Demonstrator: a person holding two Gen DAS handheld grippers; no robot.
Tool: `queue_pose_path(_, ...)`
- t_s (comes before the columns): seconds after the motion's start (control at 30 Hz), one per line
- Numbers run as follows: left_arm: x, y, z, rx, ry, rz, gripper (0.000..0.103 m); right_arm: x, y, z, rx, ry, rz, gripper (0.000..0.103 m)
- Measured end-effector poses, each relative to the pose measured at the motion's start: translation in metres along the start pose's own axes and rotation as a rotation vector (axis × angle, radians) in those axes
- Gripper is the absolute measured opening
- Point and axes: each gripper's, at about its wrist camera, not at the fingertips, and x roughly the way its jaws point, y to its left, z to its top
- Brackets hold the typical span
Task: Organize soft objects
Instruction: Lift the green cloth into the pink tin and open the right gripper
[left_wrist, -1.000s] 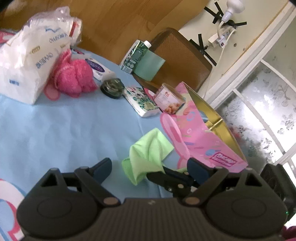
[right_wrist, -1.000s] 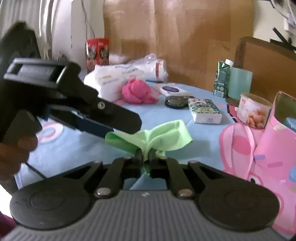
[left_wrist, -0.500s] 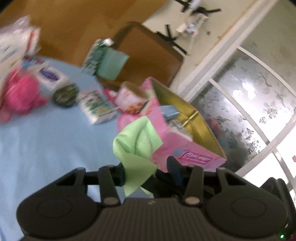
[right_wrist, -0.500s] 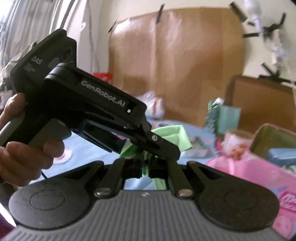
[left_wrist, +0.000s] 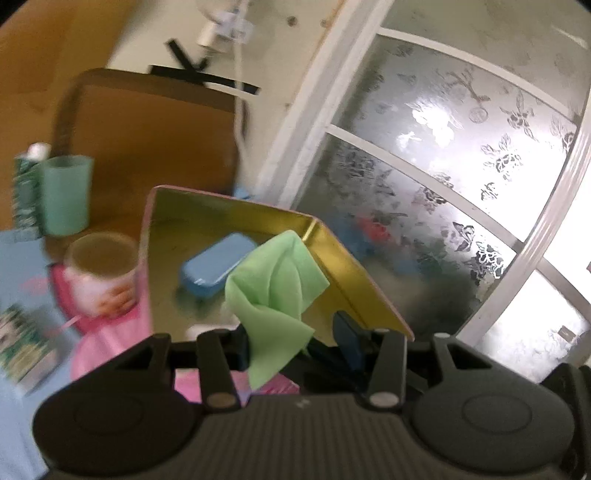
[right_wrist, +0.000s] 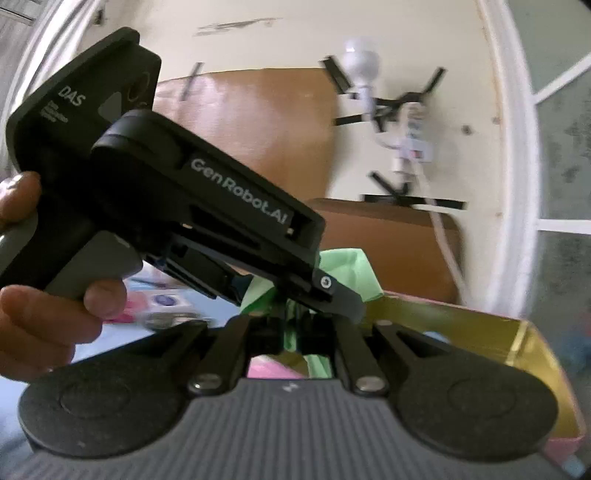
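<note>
The left wrist camera sits just behind its own tongs (left_wrist: 295, 341) and looks forward and slightly down, close over the open pink box with a gold lining (left_wrist: 332, 254), with a frosted patterned window (left_wrist: 461, 147) beyond on the right. The right wrist camera looks almost level from behind its tongs (right_wrist: 291, 332), very near the other black handheld device (right_wrist: 166, 206), which fills its left half. Both views share the crumpled light-green cloth (left_wrist: 273, 291), the box, the brown chair back (right_wrist: 406, 251) and the taped white wall (left_wrist: 207, 55).
</note>
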Motion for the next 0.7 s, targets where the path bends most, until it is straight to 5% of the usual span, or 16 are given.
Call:
queue_pose_path(0.13, 0.034, -0.011, 0.01, 0.023, 0.015, -0.008, 0.045, 0.007, -0.025, -0.007, 0.002, 0.009, -0.07, 0.008)
queue_pose_path(0.27, 0.056, -0.014, 0.01, 0.038, 0.021, 0.065, 0.065, 0.024, -0.046, -0.019, 0.013, 0.08, -0.162, 0.01)
queue_pose_path(0.3, 0.058, -0.013, 0.008, 0.042, 0.021, 0.084, 0.07, 0.032, -0.054, -0.023, 0.025, 0.128, -0.19, 0.013)
queue_pose_path(0.37, 0.055, -0.01, 0.003, 0.044, 0.014, 0.101, 0.077, 0.044, -0.068, -0.032, 0.077, 0.226, -0.223, 0.036)
queue_pose_path(0.43, 0.046, -0.006, -0.001, 0.048, -0.001, 0.111, 0.081, 0.038, -0.08, -0.038, 0.167, 0.213, -0.261, 0.061)
queue_pose_path(0.7, -0.018, 0.018, -0.012, 0.011, -0.113, 0.136, 0.09, 0.009, -0.075, -0.031, 0.271, 0.091, -0.289, 0.069)
